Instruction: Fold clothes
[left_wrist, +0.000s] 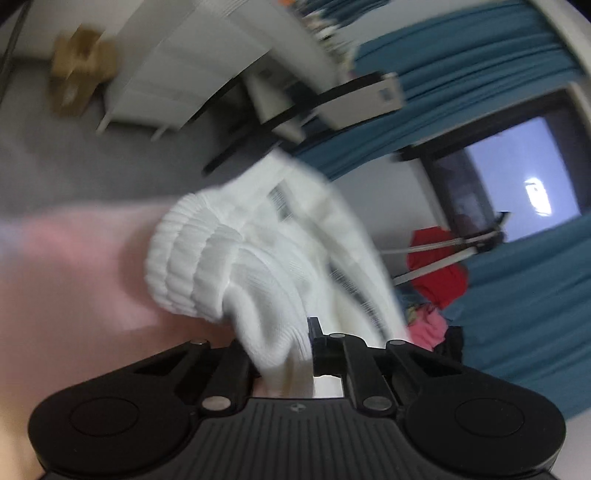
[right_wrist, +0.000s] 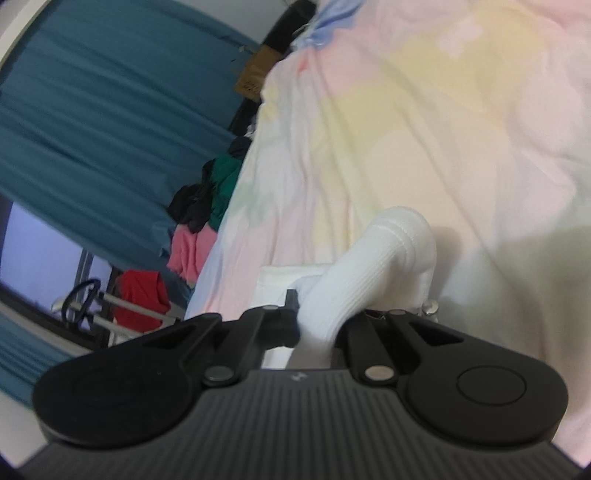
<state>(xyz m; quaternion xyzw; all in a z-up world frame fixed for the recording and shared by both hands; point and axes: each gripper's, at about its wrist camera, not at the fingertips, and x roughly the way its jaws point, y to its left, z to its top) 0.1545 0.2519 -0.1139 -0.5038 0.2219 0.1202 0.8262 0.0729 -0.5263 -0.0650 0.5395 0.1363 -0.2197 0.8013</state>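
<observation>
- My left tool (left_wrist: 291, 354) is clamped on a white ribbed garment (left_wrist: 229, 266). It looks like a knit sweater or thick sock, but I cannot tell which through the blur.
- My right tool (right_wrist: 317, 325) is closed on white ribbed cloth (right_wrist: 373, 266) too, probably another part of the same piece, though neither view shows the two grips together.
- I judge both ends are pinched so the fabric can be stretched out and laid flat before a fold; a soft knit would otherwise bunch up.
- In the left view the cloth hangs in folds above the pink bed sheet (left_wrist: 74, 277), with a thick cuff rolled toward the camera.
- In the right view the pastel bed cover (right_wrist: 424, 129) fills the frame, and the cloth arches up from the fingers and drops back beside a white fabric edge lying on the bed.
- The left rig is tilted hard, with the room slanting; the right one points down and across the bed.
- Other clothes (right_wrist: 192, 243) are heaped by the bed edge, beside teal curtains (right_wrist: 92, 110).
</observation>
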